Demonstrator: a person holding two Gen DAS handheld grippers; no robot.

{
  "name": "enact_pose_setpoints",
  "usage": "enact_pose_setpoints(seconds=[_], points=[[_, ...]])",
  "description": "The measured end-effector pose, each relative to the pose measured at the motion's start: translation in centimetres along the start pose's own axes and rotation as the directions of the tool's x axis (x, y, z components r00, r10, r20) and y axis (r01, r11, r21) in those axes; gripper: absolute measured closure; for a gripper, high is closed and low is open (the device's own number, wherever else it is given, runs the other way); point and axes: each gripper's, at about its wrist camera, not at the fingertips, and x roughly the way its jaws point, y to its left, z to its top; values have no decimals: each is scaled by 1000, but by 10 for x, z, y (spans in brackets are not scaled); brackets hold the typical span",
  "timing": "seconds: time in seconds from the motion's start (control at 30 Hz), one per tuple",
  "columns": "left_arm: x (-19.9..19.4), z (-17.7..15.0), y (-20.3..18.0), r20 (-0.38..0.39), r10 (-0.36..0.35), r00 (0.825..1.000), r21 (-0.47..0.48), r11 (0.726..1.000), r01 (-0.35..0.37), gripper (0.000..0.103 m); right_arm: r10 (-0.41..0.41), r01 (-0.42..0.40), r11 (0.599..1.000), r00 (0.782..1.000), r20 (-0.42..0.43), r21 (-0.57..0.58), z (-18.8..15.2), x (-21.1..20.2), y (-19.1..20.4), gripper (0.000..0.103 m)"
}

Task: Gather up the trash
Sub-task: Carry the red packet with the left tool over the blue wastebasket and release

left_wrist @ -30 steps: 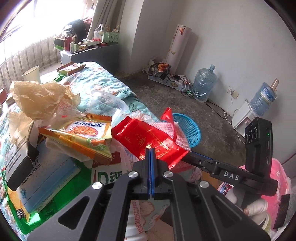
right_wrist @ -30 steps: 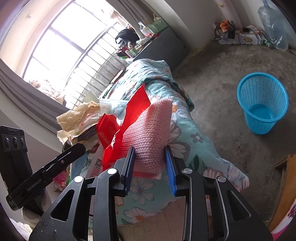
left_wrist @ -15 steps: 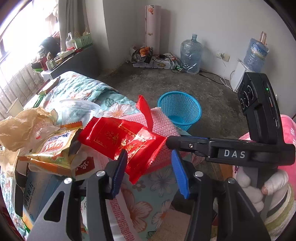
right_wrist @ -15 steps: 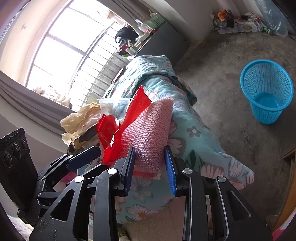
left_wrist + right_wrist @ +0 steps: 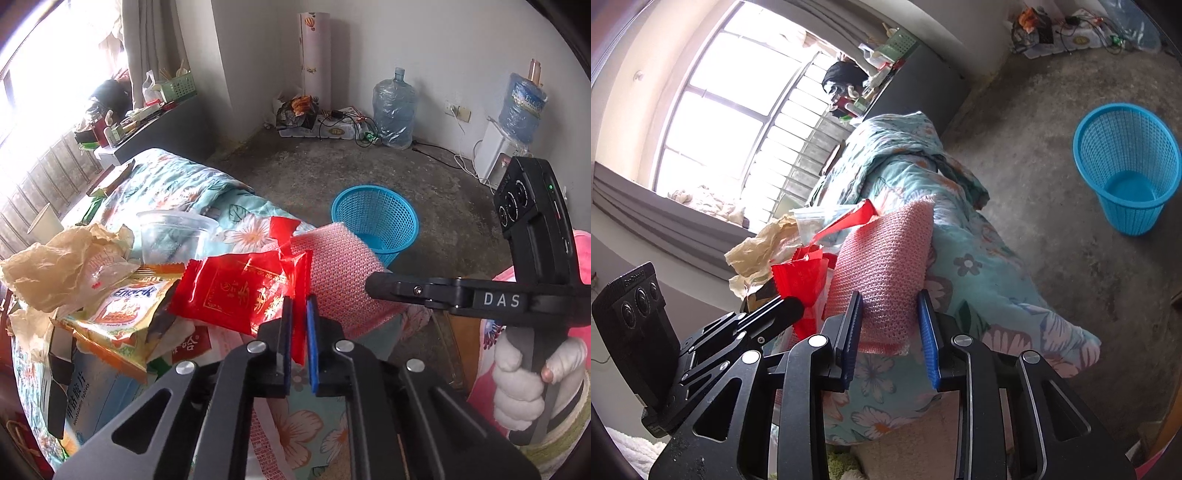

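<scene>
A red foil wrapper (image 5: 236, 295) lies on top of a trash pile at the bed's edge. My left gripper (image 5: 297, 306) is shut on its right-hand edge, and the foil sticks out below the pads. Beside it a pink foam net sheet (image 5: 886, 273) rests on the floral cover, with my right gripper (image 5: 890, 295) shut on its near end. From the left wrist view the right gripper (image 5: 388, 286) reaches in from the right over the pink sheet (image 5: 340, 273). The left gripper (image 5: 786, 306) shows low on the left in the right wrist view, at the red wrapper (image 5: 801, 280).
A blue mesh basket (image 5: 375, 221) stands empty on the concrete floor past the bed (image 5: 177, 184). The pile holds crumpled paper (image 5: 62, 266), a noodle packet (image 5: 125, 310), a clear cup (image 5: 173, 232) and a tablet box (image 5: 96, 398). A gloved hand (image 5: 517, 391) holds the right gripper.
The left gripper opened around the red wrapper's edge, then shut on it, having shifted and rolled. The right gripper kept its hold on the pink sheet.
</scene>
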Motion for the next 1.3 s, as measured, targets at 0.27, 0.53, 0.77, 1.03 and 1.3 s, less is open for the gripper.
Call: enact_pose_setpoints(seconds=[0.27,0.53,0.77,1.03,1.3], points=[[-44,17,-1,146,0,989,-11,1000,2,99,4,-6,1000,998,62,31,8,-25,-8,76],[-73,46,-15,234,-11,972,4,1000,11,99,8,-17,998,985,171,53,14,-63,-15,76],[-78,93,-41,279,-111,954,80,993,92,99,-64,29,992,955,290,125,26,-96,-31,76],[-17,179,-77,165,-303,939,86,953,292,99,-228,120,946,907,354,301,42,-106,-71,76],[115,231,-119,-59,-392,918,24,919,394,98,-375,186,857,865,334,480,73,-93,-146,75]])
